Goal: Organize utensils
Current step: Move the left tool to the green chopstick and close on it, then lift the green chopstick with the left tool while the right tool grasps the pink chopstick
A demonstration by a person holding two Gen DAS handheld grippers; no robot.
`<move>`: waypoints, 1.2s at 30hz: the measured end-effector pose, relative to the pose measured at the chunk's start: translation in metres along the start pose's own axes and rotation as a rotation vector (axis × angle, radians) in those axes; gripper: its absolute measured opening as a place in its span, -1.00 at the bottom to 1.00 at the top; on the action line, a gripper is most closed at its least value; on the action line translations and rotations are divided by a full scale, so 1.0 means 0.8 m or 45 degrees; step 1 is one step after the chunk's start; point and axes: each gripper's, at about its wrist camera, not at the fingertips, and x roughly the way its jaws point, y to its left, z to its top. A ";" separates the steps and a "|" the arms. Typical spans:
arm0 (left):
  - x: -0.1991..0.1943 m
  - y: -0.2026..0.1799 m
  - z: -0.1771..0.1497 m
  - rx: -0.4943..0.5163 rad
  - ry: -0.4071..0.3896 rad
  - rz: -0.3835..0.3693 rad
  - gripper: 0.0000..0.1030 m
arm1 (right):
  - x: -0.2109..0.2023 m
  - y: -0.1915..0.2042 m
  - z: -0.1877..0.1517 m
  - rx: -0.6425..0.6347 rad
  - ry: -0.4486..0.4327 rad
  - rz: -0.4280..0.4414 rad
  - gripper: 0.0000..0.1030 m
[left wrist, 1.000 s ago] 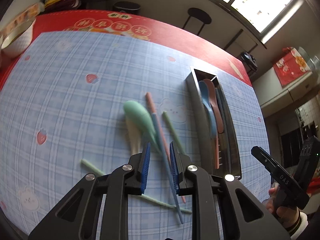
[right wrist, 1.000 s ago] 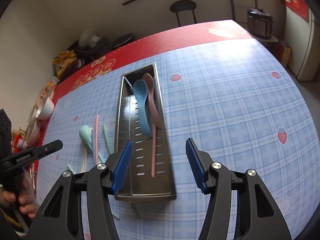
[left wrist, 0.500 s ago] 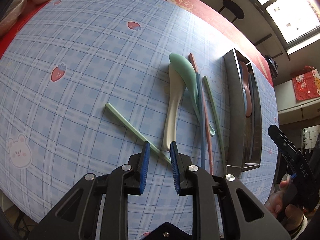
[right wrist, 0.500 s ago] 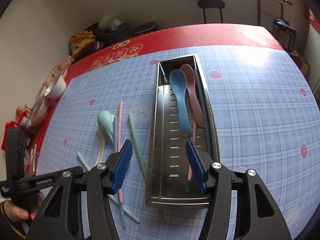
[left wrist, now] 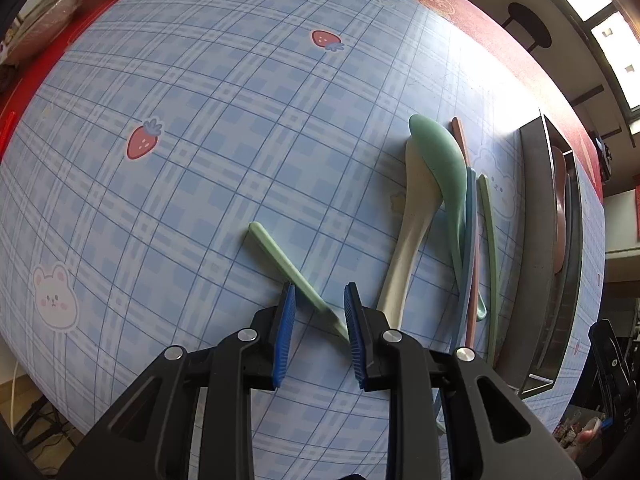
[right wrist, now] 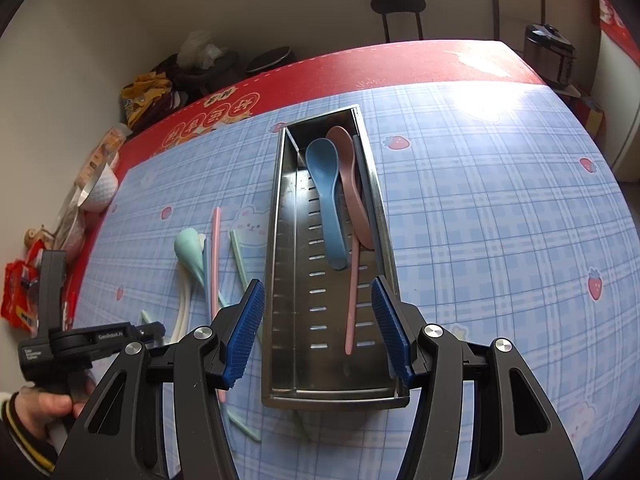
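The left claw (left wrist: 319, 308) points steeply down at the surface (left wrist: 208, 128), its blue pads a narrow gap apart and not pressing on anything. A pale green chopstick (left wrist: 288, 266) runs through that gap, its long axis slanting from the far left down toward the right pad, its near end hidden behind the pad. Just right of the claw lies a cream spoon (left wrist: 408, 240), handle toward the claw and bowl pointing away. A mint green spoon (left wrist: 440, 168) lies over its bowl, lengthwise the same way. Beside it lie a blue chopstick (left wrist: 470, 232), a pink chopstick (left wrist: 460, 136) and a second green chopstick (left wrist: 490, 240), all roughly parallel, pointing away. Farther right stands the metal utensil tray (left wrist: 536, 240).

The right claw (right wrist: 318, 320) hovers with its jaws wide, holding nothing, straddling the near end of the tray (right wrist: 280, 240), whose long axis runs straight away. Inside lie a blue spoon (right wrist: 326, 192) and a pink spoon (right wrist: 348, 176), bowls at the far end, and a pink chopstick (right wrist: 352, 292) lengthwise.
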 end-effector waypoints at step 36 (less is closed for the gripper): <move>-0.001 0.007 0.002 0.222 -0.104 -0.029 -0.63 | 0.015 0.053 -0.006 -0.101 0.023 0.076 0.05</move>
